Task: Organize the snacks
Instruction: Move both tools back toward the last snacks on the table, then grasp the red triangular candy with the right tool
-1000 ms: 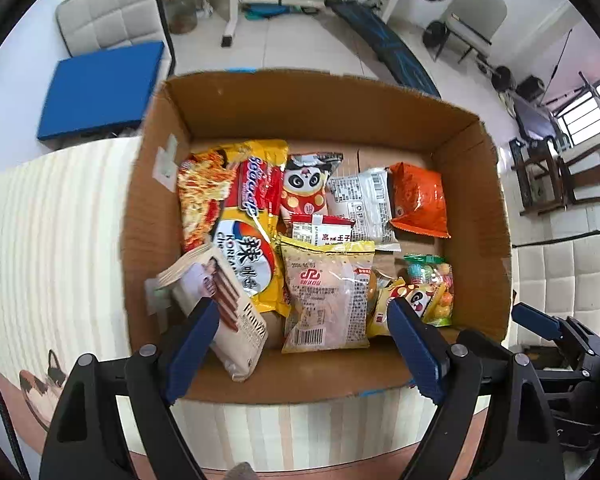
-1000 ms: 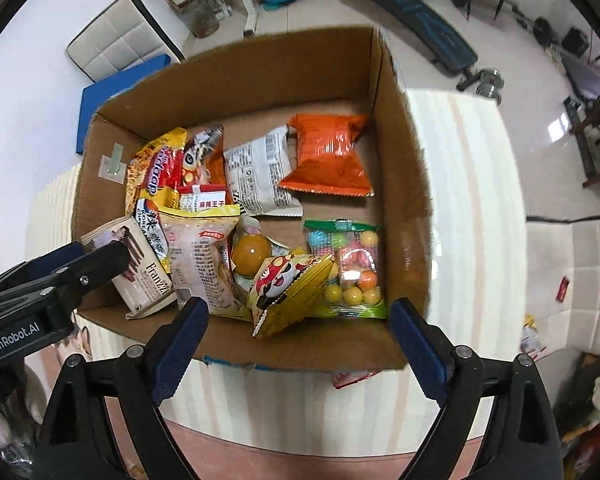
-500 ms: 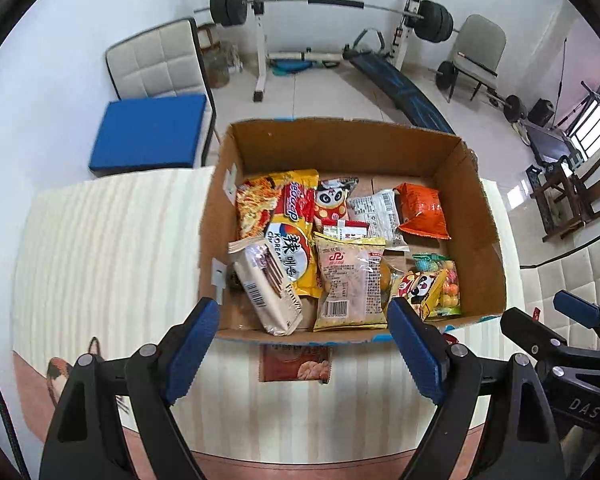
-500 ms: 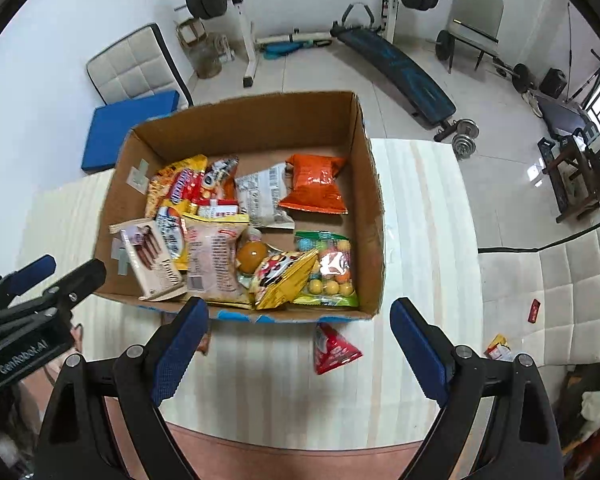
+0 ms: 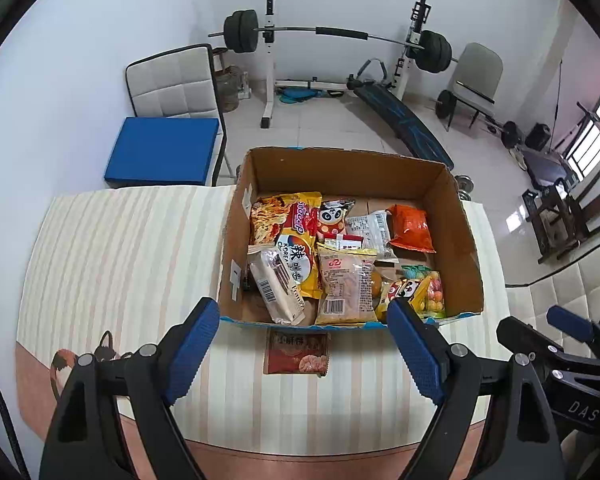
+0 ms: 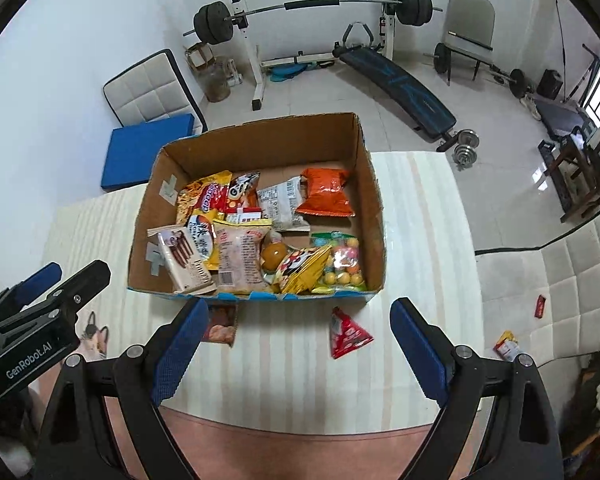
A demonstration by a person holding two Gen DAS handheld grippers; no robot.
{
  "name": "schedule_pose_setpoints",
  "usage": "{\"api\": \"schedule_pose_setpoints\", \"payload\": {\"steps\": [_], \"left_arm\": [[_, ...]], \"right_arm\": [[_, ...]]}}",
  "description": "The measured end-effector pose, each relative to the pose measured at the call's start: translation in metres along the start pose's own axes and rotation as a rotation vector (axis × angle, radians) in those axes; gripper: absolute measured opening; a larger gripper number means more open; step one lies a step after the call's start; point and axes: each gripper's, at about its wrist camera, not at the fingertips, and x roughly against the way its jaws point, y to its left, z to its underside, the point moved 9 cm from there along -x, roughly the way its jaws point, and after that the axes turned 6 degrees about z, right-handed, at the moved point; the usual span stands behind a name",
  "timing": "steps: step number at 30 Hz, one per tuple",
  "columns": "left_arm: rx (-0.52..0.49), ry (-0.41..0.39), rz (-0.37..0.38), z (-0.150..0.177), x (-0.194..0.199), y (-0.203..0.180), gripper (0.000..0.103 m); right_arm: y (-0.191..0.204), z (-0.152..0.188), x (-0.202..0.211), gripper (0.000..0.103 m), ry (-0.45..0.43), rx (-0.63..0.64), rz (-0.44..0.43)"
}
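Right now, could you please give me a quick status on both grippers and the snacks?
Left gripper and right gripper open, empty. Brown cardboard box holds most snacks. Dark red square packet and red triangular packet outside on table.

I stood in a home gym: a barbell (image 5: 320,32) on its rack (image 5: 269,52), a sit-up bench (image 6: 396,80), dumbbells (image 6: 466,148) on tiled floor, padded chairs (image 5: 176,84) around a striped table (image 5: 120,260).

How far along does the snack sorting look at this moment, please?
Done: most snacks sit in the cardboard box. In hand: nothing; the left gripper and right gripper are open and empty. Left: the dark red packet and the red triangular packet lie on the table, outside the box.
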Motion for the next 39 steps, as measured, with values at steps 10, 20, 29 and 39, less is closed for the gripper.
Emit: {"api": "schedule_pose_setpoints", "payload": {"steps": [10,20,29,39], "left_arm": [[0.033,0.141,-0.032,0.051,-0.057,0.023,0.086],[0.053,0.354,-0.041,0.095,-0.168,0.035,0.086],[0.049,0.435,-0.022,0.115,-0.218,0.038,0.086],[-0.045,0.481,0.119,0.156,-0.192,-0.016,0.081]], "right_arm": [[-0.047,0.045,-0.081,0.094,0.170,-0.119,0.030],[-0.055,0.082,-0.192,0.094,0.341,-0.128,0.026],[-0.056,0.093,-0.223,0.054,0.375,-0.100,0.052],[-0.052,0.103,-0.218,0.051,0.413,-0.098,0.018]]}}
